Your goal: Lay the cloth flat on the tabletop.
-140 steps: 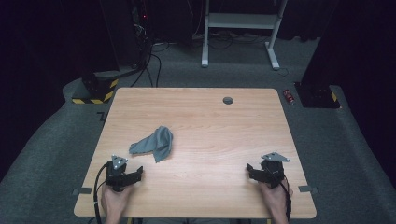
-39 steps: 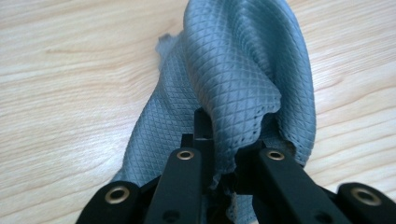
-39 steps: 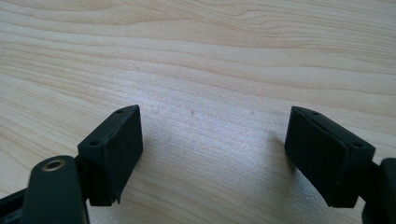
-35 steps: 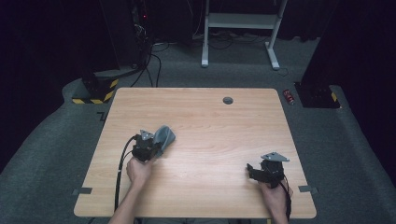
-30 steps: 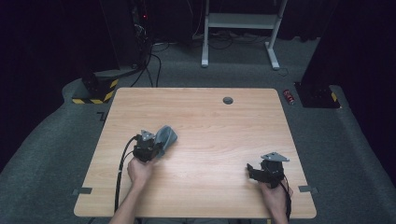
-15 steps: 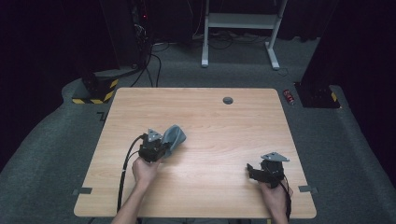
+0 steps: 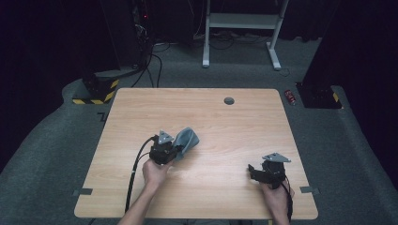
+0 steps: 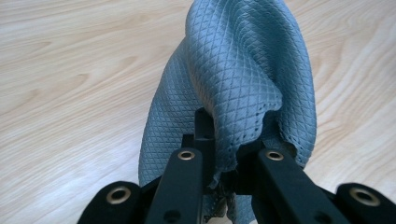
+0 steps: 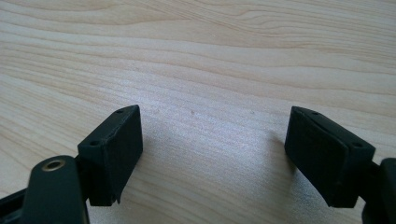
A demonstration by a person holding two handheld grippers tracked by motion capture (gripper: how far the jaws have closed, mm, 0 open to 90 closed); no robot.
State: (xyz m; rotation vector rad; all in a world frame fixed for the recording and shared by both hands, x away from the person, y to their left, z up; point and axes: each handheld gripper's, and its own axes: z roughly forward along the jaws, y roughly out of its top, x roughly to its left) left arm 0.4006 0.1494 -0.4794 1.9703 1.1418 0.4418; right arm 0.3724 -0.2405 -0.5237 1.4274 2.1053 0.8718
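Observation:
A grey-blue quilted cloth [image 7: 186, 140] lies bunched near the middle of the wooden table [image 7: 225, 122]. My left gripper [image 7: 172, 151] is shut on the cloth's near edge. In the left gripper view the cloth [image 8: 238, 88] rises in a fold from between the closed jaws of the left gripper [image 8: 224, 154] and drapes away over the wood. My right gripper [image 7: 253, 169] rests near the table's front right, held by a hand. In the right gripper view the right gripper [image 9: 212, 140] stands open over bare wood, with nothing between its jaws.
A small dark round grommet [image 7: 229, 101] sits near the table's far edge. A black cable [image 7: 133, 173] trails from the left gripper toward the front edge. Beyond the table are a white desk frame [image 7: 241, 28], floor cables and a yellow-black striped block [image 7: 91, 93].
My left gripper moved from the front left to the cloth, shut on it, and has dragged it to the right across the table. The right gripper has stayed in place.

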